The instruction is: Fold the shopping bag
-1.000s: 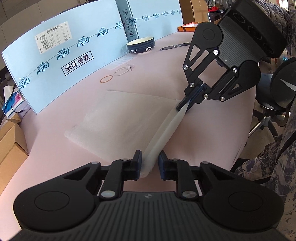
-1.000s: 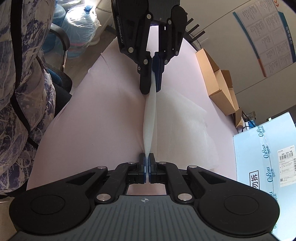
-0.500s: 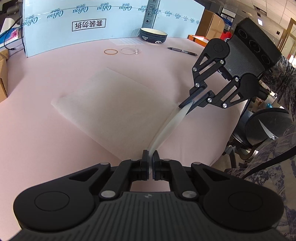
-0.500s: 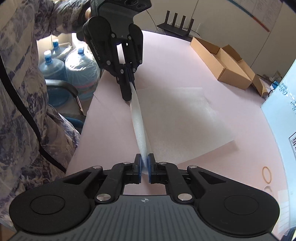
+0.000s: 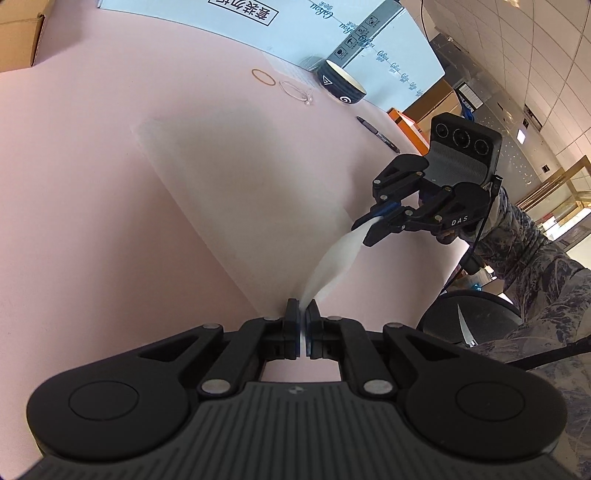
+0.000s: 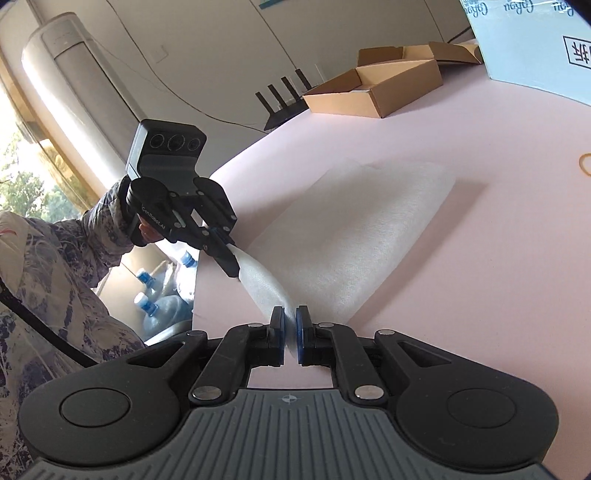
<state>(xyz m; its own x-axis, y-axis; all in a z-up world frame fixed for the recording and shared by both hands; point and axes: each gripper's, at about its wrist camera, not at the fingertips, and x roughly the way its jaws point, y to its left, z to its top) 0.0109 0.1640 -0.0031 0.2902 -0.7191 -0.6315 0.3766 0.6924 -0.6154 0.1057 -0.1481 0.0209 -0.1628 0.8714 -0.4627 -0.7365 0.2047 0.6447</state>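
Both grippers are clamped on the same raised edge of the shopping bag (image 5: 236,173), one at each end. Nearest in the left wrist view, the left gripper (image 5: 303,325) has its jaws pinched nearly together with a thin white strip of bag between the pads. Same story in the right wrist view: right gripper (image 6: 290,328) pads squeezed on the white material, only the fabric's thickness between them. The lifted edge spans between the two grippers as a taut, slightly twisted band, off the surface. Rest of the bag lies flat on the pink table (image 5: 74,221), translucent white, spread away from the held edge. Patterned sleeve (image 5: 532,251) behind the right gripper. Farther back on the table: a pen (image 5: 376,134), a clear loop with beads (image 5: 295,90), an orange rubber band (image 5: 263,76), and a dark bowl (image 5: 340,84). Beyond those, a light blue printed board (image 5: 332,22) stands upright. Open cardboard boxes (image 6: 380,85) sit at the table's far end in the right wrist view.
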